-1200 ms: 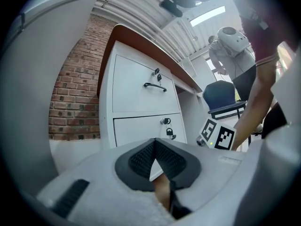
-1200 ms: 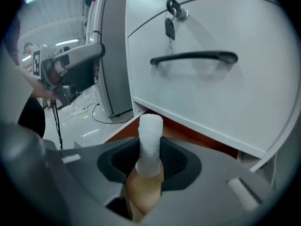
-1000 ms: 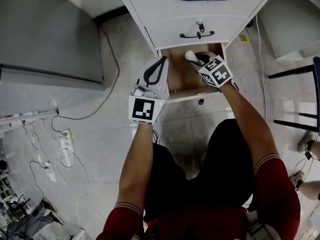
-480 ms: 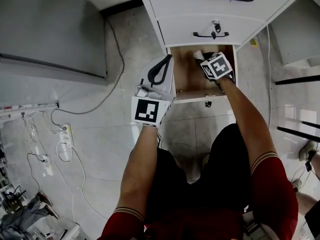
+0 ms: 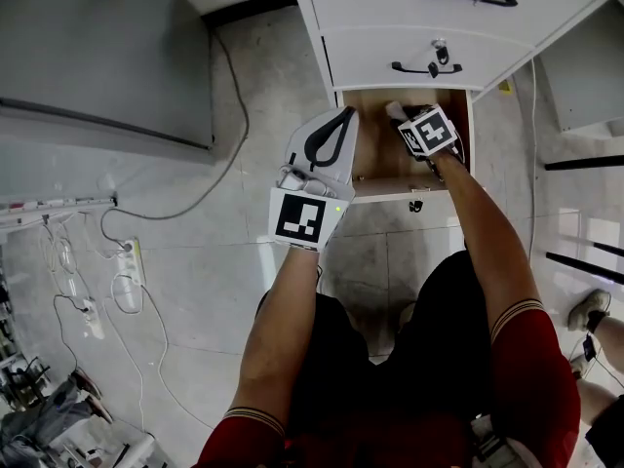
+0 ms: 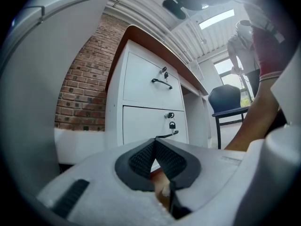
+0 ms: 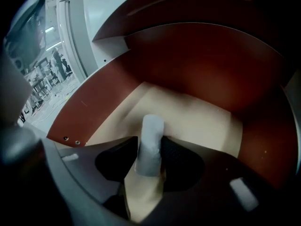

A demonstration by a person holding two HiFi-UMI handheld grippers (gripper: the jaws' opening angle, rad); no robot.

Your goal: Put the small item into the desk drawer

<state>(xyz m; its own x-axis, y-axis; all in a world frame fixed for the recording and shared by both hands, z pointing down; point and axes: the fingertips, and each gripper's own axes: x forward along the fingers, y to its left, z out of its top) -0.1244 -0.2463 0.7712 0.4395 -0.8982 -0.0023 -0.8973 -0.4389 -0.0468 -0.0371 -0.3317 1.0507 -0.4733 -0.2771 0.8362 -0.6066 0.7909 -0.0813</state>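
Observation:
The bottom desk drawer (image 5: pixel 390 189) stands pulled open, its wooden floor (image 7: pixel 197 112) showing. My right gripper (image 5: pixel 407 127) points steeply down into it. The small item (image 7: pixel 151 142), a white stubby cylinder, stands between its pads just above the drawer floor; in the head view its white tip (image 5: pixel 393 111) peeks out beside the marker cube. The jaws of the right gripper (image 7: pixel 148 163) have just been opening, and the left pad looks slightly off the item. My left gripper (image 5: pixel 341 117) hovers level at the drawer's left edge, shut with nothing in it; in its own view the left gripper (image 6: pixel 155 143) has its pads meeting.
Above the open drawer are two shut white drawers with black handles (image 5: pixel 427 67) and keys. A grey cabinet (image 5: pixel 97 57) stands left, with a cable (image 5: pixel 230 96) and power strip (image 5: pixel 130 261) on the tiled floor. A blue chair (image 6: pixel 228 100) stands right of the desk.
My right gripper has sunk deeper into the open drawer with the white item between its jaws. The left gripper has stayed beside the drawer's left edge.

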